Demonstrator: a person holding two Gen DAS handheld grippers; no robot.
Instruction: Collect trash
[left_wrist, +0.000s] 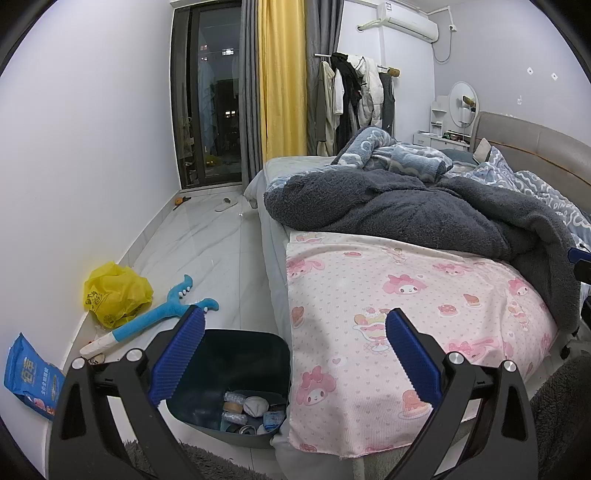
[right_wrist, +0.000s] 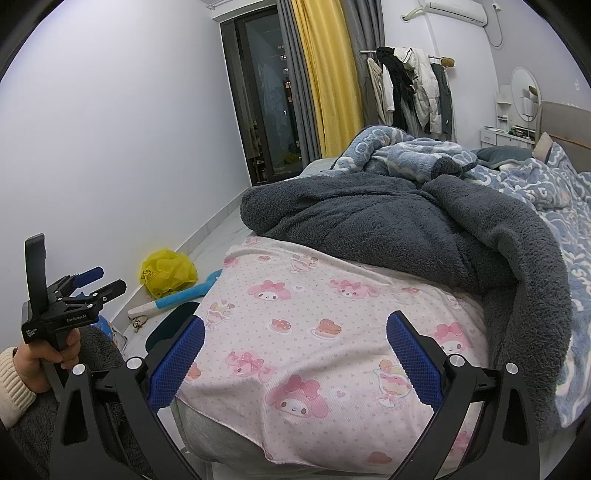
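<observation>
We see a bed (left_wrist: 369, 280) with a pink sheet filling the right. At seven o'clock on the floor, just beside it, sits our dark bin (left_wrist: 236, 373) holding trash. Our left claw (left_wrist: 295, 350) and right claw (right_wrist: 295, 354) both gape wide, empty.

The left tool's near finger (left_wrist: 177, 354) covers one corner of the dark plastic trash bin (left_wrist: 258, 343); the small wrappers and scraps (left_wrist: 251, 406) inside are too jumbled to name. In the right wrist view, the pink cartoon-print sheet (right_wrist: 314, 332) hides most of that bin.
</observation>
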